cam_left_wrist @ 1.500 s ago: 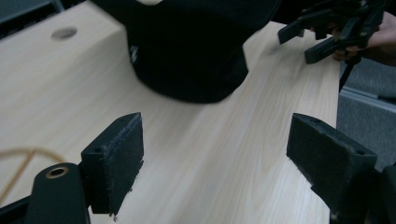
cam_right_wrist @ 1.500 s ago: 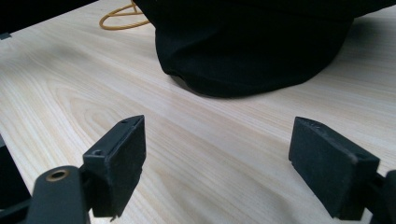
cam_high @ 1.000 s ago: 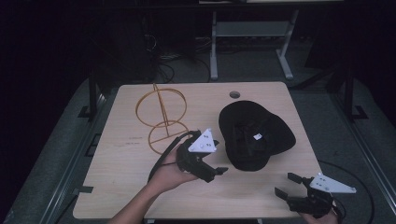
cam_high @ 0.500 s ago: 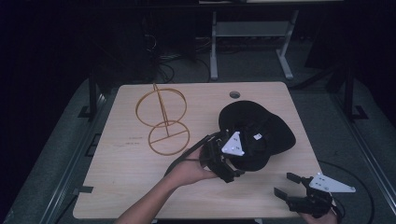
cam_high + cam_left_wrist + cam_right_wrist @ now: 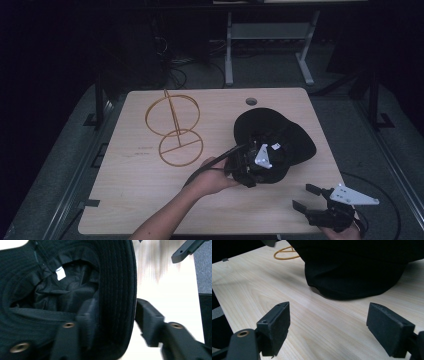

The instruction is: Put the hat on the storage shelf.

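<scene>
Black hat point(image 5: 280, 140) brim sits between our left gripper's point(image 5: 112, 315) closing jaws, not yet lifted; right gripper point(image 5: 307, 197) idles wide open; wire stand point(image 5: 172, 127) remains empty.

Black left gripper point(image 5: 252, 167) and right gripper point(image 5: 307, 197), brass-ringed screws, grey three-cornered plates, black cables.
</scene>
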Demonstrator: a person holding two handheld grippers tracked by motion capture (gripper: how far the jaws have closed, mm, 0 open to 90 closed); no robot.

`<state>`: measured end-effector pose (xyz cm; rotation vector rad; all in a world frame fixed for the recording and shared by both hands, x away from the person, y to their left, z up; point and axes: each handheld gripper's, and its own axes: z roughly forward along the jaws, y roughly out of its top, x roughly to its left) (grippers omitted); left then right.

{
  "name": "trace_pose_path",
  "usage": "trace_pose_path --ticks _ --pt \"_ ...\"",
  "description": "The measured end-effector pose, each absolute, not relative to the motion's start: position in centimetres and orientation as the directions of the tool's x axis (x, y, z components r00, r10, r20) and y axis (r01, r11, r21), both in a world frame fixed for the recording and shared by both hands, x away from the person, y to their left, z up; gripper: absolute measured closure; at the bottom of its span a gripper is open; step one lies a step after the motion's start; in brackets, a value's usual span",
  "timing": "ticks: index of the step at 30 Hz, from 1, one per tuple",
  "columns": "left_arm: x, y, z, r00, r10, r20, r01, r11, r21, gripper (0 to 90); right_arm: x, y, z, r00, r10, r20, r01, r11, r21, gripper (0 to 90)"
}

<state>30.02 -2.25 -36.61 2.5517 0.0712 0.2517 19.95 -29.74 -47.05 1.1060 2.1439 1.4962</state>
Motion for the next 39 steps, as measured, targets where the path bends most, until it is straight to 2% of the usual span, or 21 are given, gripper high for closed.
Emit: trace_pose_path --ticks 2,4,9,15,20,31,39 --pt "30.0 -2.4 -36.9 0.977 0.116 0.18 0.0 -0.84 0.542 69.8 19.9 -29.8 -47.0 -0.655 0.733 0.182 0.42 0.153 0.894 18.7" --pt "30.0 -2.3 -36.9 0.976 0.126 0.18 0.006 -0.835 0.55 76.2 20.0 -29.8 -47.1 -0.656 0.733 0.182 0.42 0.153 0.894 18.7" --pt "30.6 -1.7 -36.2 0.975 0.178 0.131 0.062 -0.792 0.608 85.8 20.1 -29.5 -47.0 -0.657 0.735 0.171 0.42 0.168 0.892 18.7" --pt "31.5 -0.8 -35.7 0.965 0.261 0.019 0.178 -0.706 0.685 87.2 20.1 -29.3 -46.9 -0.65 0.741 0.167 0.418 0.166 0.893 18.6" --pt "31.7 -0.5 -35.4 0.956 0.291 -0.036 0.226 -0.654 0.722 87.2 20.0 -28.9 -46.6 -0.645 0.748 0.157 0.405 0.16 0.901 18.4" --pt "31.9 -0.2 -34.4 0.936 0.31 -0.164 0.317 -0.55 0.773 87.4 21.2 -27.3 -46.0 -0.624 0.768 0.145 0.38 0.136 0.915 15.9" --pt "32.0 -0.2 -34.0 0.93 0.297 -0.214 0.344 -0.507 0.79 87.3 21.9 -26.9 -45.3 -0.609 0.781 0.141 0.358 0.112 0.927 15.0"
